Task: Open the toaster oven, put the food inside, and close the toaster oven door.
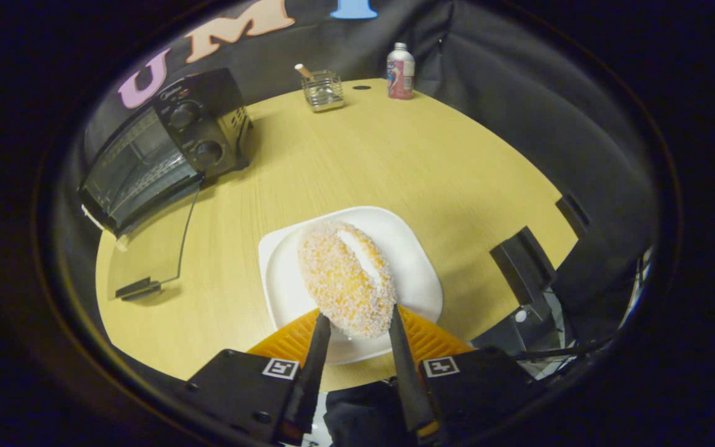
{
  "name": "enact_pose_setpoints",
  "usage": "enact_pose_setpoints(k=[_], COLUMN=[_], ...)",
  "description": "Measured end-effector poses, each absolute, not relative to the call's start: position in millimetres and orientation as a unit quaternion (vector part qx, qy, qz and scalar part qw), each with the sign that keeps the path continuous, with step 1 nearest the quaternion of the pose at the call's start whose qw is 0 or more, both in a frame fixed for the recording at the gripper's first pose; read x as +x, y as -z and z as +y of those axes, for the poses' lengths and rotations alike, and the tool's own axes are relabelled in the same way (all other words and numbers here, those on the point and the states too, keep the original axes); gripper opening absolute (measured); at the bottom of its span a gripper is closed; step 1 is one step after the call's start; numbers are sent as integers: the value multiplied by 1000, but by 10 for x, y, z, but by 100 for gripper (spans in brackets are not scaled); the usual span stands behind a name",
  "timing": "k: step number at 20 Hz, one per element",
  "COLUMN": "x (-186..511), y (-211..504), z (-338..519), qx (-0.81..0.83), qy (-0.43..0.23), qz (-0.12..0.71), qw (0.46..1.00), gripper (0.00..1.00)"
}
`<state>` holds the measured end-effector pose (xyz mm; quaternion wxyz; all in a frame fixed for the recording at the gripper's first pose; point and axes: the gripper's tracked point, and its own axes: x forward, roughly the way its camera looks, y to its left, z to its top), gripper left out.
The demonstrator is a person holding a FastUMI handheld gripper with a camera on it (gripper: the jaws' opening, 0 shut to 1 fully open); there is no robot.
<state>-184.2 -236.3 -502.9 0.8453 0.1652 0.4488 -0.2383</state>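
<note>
The gripper (357,323) clasps the near end of the sugar-crusted, cream-filled oval bun (345,278) over the white square plate (422,282); it looks soft and crumbly, so pinch its firmer flanks gently.

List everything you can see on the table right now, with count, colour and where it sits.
Sugar-coated orange bun with white cream: one, between the fingers, over the plate.
Square white plate: one, just ahead of the fingers.
Black toaster oven: one, far left, glass door open flat on the table.
Wire metal basket: one, silver, far edge, with a stick inside.
Pink-and-white bottle: one, far edge, right of the basket.
Round light wooden table: one.
Gripper: one, its fingers against both sides of the bun.
</note>
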Motion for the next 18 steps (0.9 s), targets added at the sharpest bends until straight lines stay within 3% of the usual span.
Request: enact_pose_setpoints(k=[5,18], x=[-1659,-625], y=[4930,4241], z=[-2208,-638], qx=[230,327], qy=[235,228], qz=[414,321], qw=[849,859], gripper=[46,46])
